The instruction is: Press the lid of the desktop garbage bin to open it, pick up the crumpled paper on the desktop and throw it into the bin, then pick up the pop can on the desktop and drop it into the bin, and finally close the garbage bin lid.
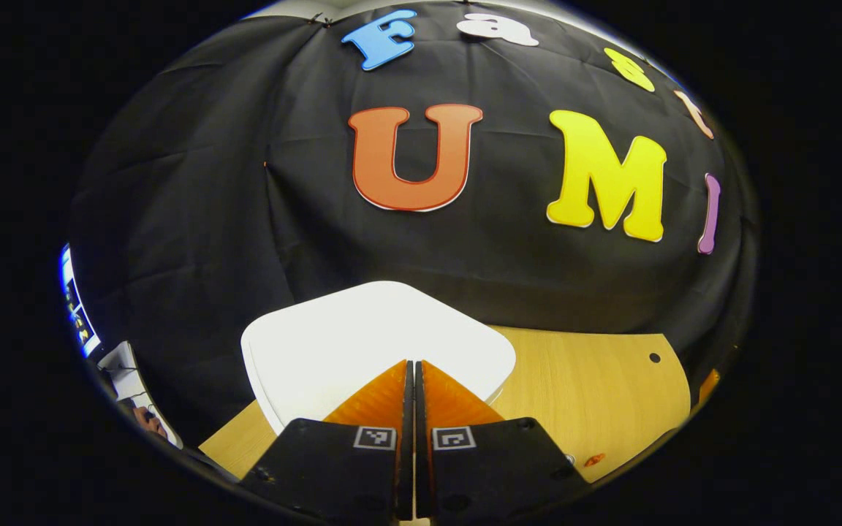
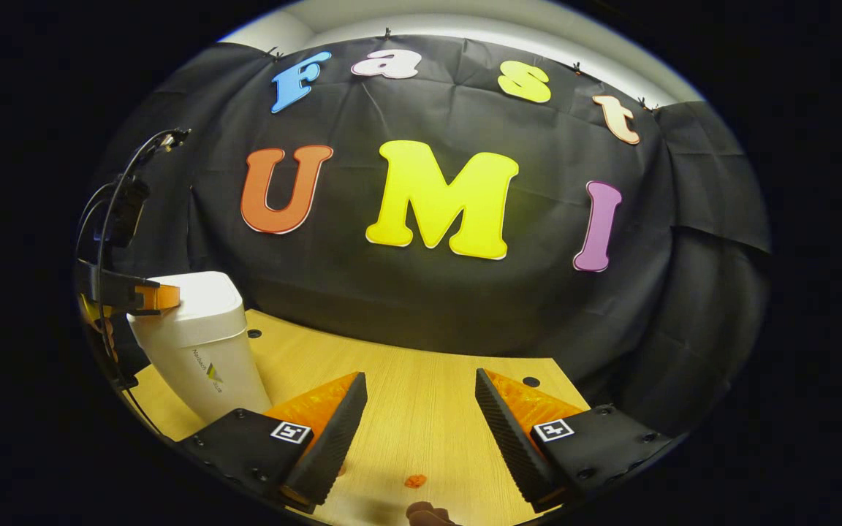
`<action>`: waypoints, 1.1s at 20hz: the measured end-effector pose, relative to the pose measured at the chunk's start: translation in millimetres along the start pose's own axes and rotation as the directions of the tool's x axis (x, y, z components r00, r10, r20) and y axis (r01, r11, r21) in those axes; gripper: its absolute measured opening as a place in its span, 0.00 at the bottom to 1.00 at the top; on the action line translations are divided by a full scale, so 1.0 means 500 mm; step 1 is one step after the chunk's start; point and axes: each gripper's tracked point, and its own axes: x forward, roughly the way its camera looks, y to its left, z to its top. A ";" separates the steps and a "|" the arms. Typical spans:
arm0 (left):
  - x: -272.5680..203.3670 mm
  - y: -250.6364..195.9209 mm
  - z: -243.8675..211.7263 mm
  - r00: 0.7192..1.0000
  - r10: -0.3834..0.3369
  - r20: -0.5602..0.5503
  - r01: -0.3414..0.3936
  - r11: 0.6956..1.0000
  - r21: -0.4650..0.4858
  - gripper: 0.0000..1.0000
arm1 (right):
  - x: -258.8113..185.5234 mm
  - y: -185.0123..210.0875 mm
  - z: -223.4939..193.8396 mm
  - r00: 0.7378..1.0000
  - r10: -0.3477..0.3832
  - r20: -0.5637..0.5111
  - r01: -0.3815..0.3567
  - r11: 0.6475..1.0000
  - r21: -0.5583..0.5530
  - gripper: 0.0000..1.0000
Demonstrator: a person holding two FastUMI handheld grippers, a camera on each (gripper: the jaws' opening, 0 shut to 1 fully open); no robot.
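Left gripper [image 1: 414,365]: jaws closed together, empty, over bin lid [image 1: 333,343]. Right gripper [image 2: 421,398]: jaws wide apart, empty; garbage bin [image 2: 198,343] at 10 o'clock.

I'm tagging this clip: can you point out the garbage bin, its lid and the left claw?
garbage bin [image 2: 205,372]: right gripper view, front wall of the body.
lid [image 1: 348,343]: left gripper view, bare top surface.
left claw [image 1: 415,369]: left gripper view, between its closed tips, over the lid.
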 end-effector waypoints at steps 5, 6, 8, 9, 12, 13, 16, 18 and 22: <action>-0.005 0.007 0.003 0.999 0.026 -0.028 -0.028 0.998 -0.050 0.04 | 0.009 -0.033 -0.031 0.999 -0.011 -0.037 0.013 0.998 0.054 0.94; -0.005 0.007 0.008 1.000 0.031 0.000 -0.031 0.998 -0.054 0.04 | 0.009 -0.044 -0.038 0.999 -0.018 -0.048 0.021 0.998 0.067 0.94; -0.012 0.007 0.021 0.998 0.040 0.046 -0.039 0.999 -0.027 0.04 | 0.007 -0.064 -0.049 0.998 -0.031 -0.062 0.036 0.996 0.084 0.94; -0.011 0.008 0.017 0.998 0.048 0.033 -0.048 0.999 -0.008 0.04 | 0.007 -0.076 -0.053 0.997 -0.041 -0.066 0.047 0.995 0.089 0.94; -0.021 0.019 0.047 0.995 0.081 0.059 -0.083 0.996 0.042 0.04 | 0.007 -0.111 -0.070 0.994 -0.065 -0.089 0.075 0.990 0.117 0.94; -0.032 0.022 0.067 0.992 0.092 0.090 -0.096 0.994 0.049 0.04 | 0.007 -0.119 -0.077 0.993 -0.068 -0.097 0.081 0.989 0.126 0.94; -0.067 -0.001 0.117 0.984 0.064 0.167 -0.076 0.995 0.066 0.06 | 0.007 -0.140 -0.100 0.989 -0.078 -0.126 0.096 0.985 0.145 0.94; -0.095 -0.010 0.132 0.980 0.055 0.194 -0.070 0.995 0.072 0.19 | 0.009 -0.146 -0.110 0.988 -0.077 -0.136 0.097 0.984 0.152 0.94; -0.141 -0.051 0.128 0.977 0.012 0.211 -0.021 0.999 0.044 0.37 | -0.004 -0.143 -0.132 0.987 -0.053 -0.150 0.076 0.986 0.151 0.94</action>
